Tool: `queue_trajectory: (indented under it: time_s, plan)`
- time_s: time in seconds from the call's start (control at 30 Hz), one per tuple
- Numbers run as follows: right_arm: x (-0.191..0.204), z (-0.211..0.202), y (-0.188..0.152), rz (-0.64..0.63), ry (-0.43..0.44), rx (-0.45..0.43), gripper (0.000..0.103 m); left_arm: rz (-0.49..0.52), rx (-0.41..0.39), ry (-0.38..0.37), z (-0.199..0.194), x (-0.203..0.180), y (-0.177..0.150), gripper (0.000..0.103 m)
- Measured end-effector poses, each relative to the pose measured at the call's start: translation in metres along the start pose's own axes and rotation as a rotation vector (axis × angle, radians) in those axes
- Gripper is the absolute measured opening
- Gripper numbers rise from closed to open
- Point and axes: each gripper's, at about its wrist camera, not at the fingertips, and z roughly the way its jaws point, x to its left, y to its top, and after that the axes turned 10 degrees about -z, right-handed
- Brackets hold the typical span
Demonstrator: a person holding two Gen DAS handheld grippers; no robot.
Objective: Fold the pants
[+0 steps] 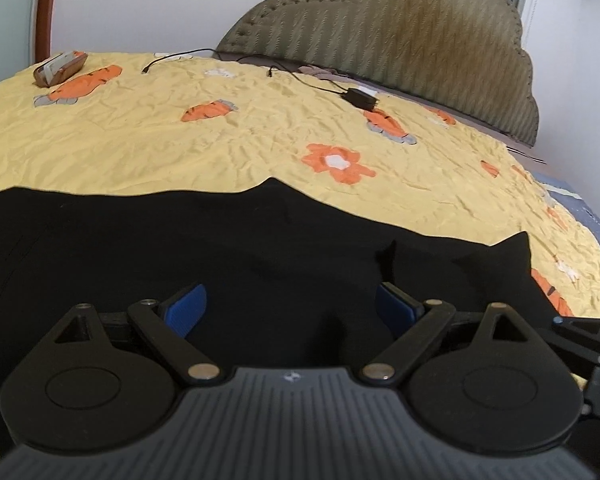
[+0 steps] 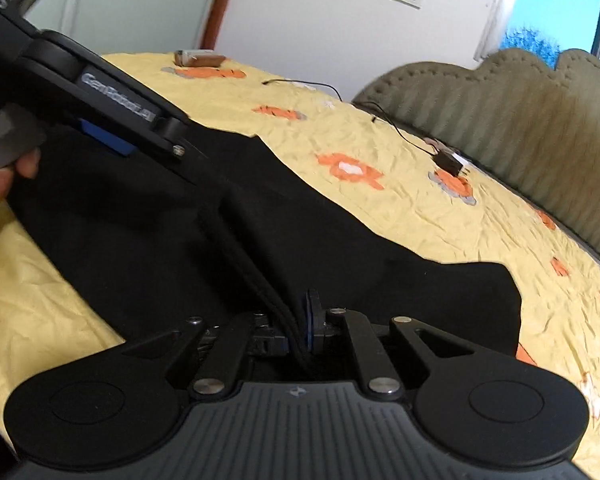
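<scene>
Black pants (image 2: 260,216) lie across the yellow bedspread (image 1: 220,140) from nine to four o'clock, the left gripper (image 1: 288,304) gaping empty over them, the right gripper (image 2: 296,320) pinching their thick seam.

You're in a home bedroom, bed (image 1: 260,120) under a yellow flowered bedspread (image 1: 140,148), padded headboard (image 1: 400,40) behind it, window (image 2: 560,12) above the headboard.

Both wrist views — low, close — share pants (image 1: 220,248).
</scene>
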Motion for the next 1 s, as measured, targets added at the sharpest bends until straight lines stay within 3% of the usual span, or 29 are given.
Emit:
queue_trajectory:
  time_s: [0.07,0.1,0.13,0.23,0.3,0.4,0.5,0.57,0.73,0.8,0.9,1.0]
  plan:
    - [-0.006,-0.014,-0.004,0.015,0.069,-0.013,0.042,0.003,-0.008,0.004,-0.001,0.001,0.001,0.092]
    - [-0.009,-0.022,-0.007,0.010,0.097,-0.017,0.065,-0.003,-0.008,0.006,-0.001,0.002,0.002,0.092]
    - [-0.012,-0.031,-0.010,0.010,0.102,-0.031,0.073,-0.013,-0.003,0.005,0.000,0.004,0.003,0.092]
    - [-0.034,-0.054,-0.017,0.110,0.060,-0.083,0.073,-0.048,0.020,-0.015,0.003,0.008,0.005,0.092]
    - [-0.062,-0.058,-0.021,0.251,-0.043,-0.098,0.072,-0.047,0.024,-0.021,0.005,0.005,0.005,0.092]
    - [-0.107,-0.032,-0.032,0.436,-0.224,-0.012,0.072,0.000,0.019,-0.019,0.006,-0.006,0.002,0.092]
    - [-0.127,0.015,-0.034,0.485,-0.269,0.098,0.066,0.072,0.023,-0.001,0.010,-0.022,-0.003,0.092]
    - [-0.123,0.044,-0.030,0.462,-0.272,0.195,0.066,0.121,0.015,-0.004,0.010,-0.032,-0.005,0.092]
    - [-0.112,0.010,-0.015,0.427,-0.270,0.044,0.065,0.168,-0.027,-0.001,0.006,-0.032,-0.006,0.094]
    - [-0.106,0.012,-0.013,0.404,-0.258,0.052,0.065,0.118,-0.019,0.004,0.008,-0.023,-0.002,0.094]
    - [-0.096,0.042,-0.018,0.348,-0.224,0.152,0.065,0.044,0.016,0.005,0.011,-0.013,0.001,0.094]
    - [-0.097,0.032,-0.008,0.391,-0.224,0.093,0.065,0.078,-0.007,0.029,0.006,-0.012,-0.001,0.094]
